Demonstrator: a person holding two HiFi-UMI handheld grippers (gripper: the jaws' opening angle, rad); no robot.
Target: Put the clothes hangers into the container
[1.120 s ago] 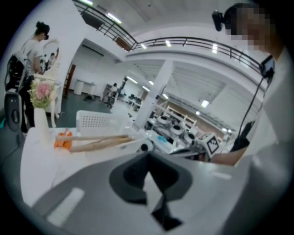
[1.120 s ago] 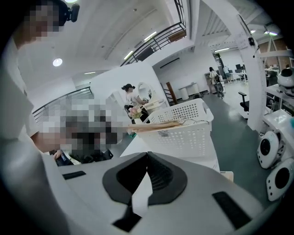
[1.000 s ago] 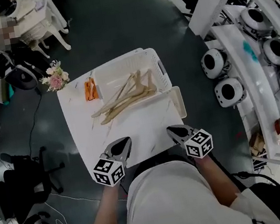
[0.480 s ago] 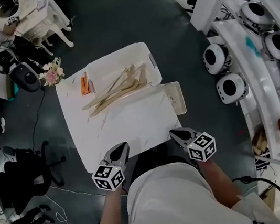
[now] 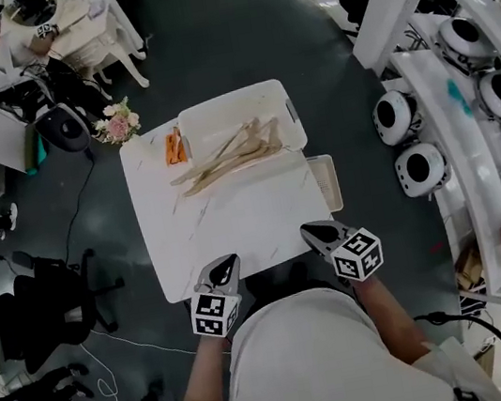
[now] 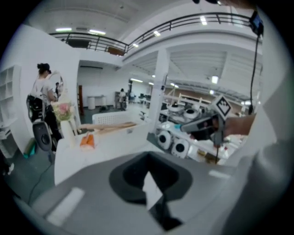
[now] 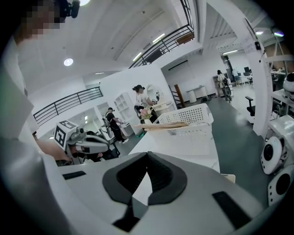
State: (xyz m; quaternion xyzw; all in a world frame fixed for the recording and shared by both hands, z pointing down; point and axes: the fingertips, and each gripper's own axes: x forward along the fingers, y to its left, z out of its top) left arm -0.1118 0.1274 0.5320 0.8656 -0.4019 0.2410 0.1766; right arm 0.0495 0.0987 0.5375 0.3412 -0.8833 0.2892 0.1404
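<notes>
Left gripper (image 5: 228,265) and right gripper (image 5: 312,230), jaws closed and empty, at the table's (image 5: 237,230) near edge; hangers (image 5: 224,156) straddle the far container's (image 5: 291,114) near-left rim, where a one-ended lift could tip them out.
</notes>
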